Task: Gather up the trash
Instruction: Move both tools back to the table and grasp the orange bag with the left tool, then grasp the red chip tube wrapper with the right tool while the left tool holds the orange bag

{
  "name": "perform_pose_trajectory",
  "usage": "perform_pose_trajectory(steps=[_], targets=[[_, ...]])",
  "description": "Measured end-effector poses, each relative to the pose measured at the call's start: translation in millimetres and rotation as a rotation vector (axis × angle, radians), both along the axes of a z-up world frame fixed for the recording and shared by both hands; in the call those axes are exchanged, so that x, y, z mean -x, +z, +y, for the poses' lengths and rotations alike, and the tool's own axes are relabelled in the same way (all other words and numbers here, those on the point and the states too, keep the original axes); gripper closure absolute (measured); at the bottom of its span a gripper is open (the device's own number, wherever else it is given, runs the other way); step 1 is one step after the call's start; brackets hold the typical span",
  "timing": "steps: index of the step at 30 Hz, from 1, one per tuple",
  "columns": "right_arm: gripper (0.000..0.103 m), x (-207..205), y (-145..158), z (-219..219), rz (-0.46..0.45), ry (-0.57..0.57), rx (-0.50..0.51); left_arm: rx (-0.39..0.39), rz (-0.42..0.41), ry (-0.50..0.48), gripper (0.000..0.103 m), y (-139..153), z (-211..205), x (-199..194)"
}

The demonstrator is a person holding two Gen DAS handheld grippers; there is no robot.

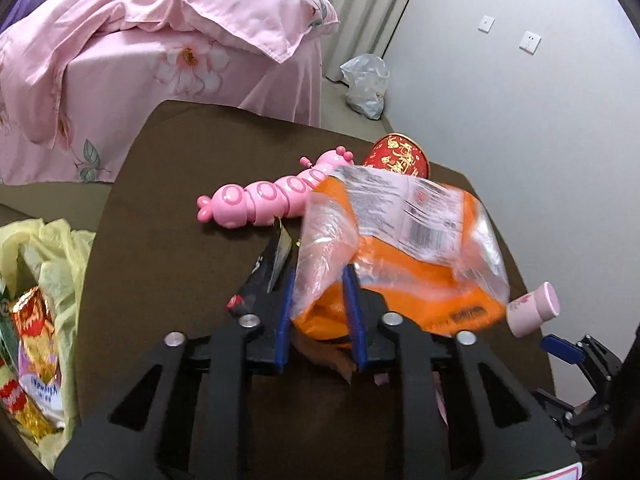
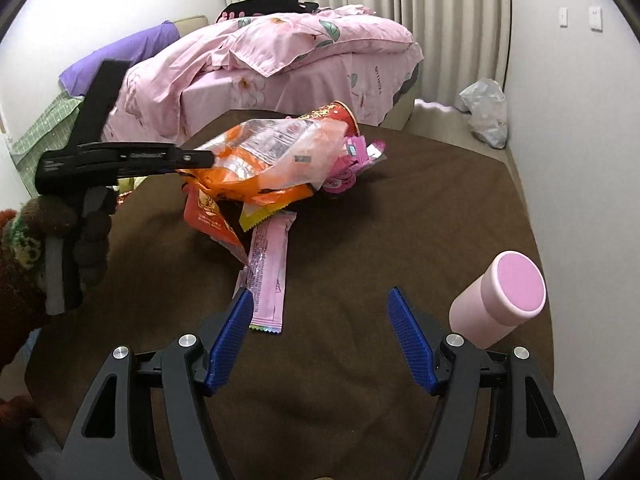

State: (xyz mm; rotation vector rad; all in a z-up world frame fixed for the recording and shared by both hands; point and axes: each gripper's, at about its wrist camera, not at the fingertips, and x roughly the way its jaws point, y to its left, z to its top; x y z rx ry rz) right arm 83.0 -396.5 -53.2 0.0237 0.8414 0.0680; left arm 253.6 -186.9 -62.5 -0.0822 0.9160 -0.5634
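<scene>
My left gripper (image 1: 321,280) is shut on a crumpled orange and clear plastic bag (image 1: 400,240). Its blue pads pinch the bag's near end. From the right wrist view the left gripper (image 2: 196,157) holds that bag (image 2: 260,152) lifted above the brown table (image 2: 400,220). Under it lie a red-orange wrapper (image 2: 208,220), a yellow wrapper (image 2: 256,216) and a long pink wrapper (image 2: 268,276). My right gripper (image 2: 320,296) is open and low over the table, with its left pad by the pink wrapper's near end and nothing between the jaws.
A pink caterpillar toy (image 1: 260,196) and a red paper cup (image 1: 396,156) sit behind the bag. A pink tumbler (image 2: 500,300) lies at the right. A yellow trash bag (image 1: 40,280) holding wrappers hangs left of the table. A pink bed (image 1: 160,40) stands beyond.
</scene>
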Motion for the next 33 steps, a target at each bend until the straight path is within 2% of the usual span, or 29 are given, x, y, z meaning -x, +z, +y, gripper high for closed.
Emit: perform_pose_trajectory(steps=[6,11,14,20,23,26,29,31,33], targets=[[0.037,-2,-1,7,-0.016,0.001,-0.009,0.055,-0.051,0.056,0.086,34,46,36],[0.037,-6,3,23,-0.038,0.062,-0.038,0.102,-0.037,0.115,0.086,48,97,64],[0.037,-12,5,32,-0.032,0.096,-0.042,0.075,-0.025,0.116,0.086,43,124,88],[0.037,-25,-7,66,0.019,0.255,-0.109,0.024,0.007,0.13,0.086,21,151,115],[0.037,-34,-20,82,0.043,0.314,-0.081,0.019,0.028,0.123,0.085,11,157,125],[0.037,-47,-34,93,0.071,0.327,-0.01,0.024,0.045,0.126,0.085,6,159,127],[0.041,-53,-39,95,0.093,0.332,-0.016,0.036,0.057,0.128,0.082,5,160,127],[0.048,-52,-38,92,0.092,0.333,-0.044,0.044,0.062,0.123,0.078,5,160,127],[0.059,-49,-36,88,0.095,0.329,-0.067,0.049,0.069,0.114,0.076,4,159,127]])
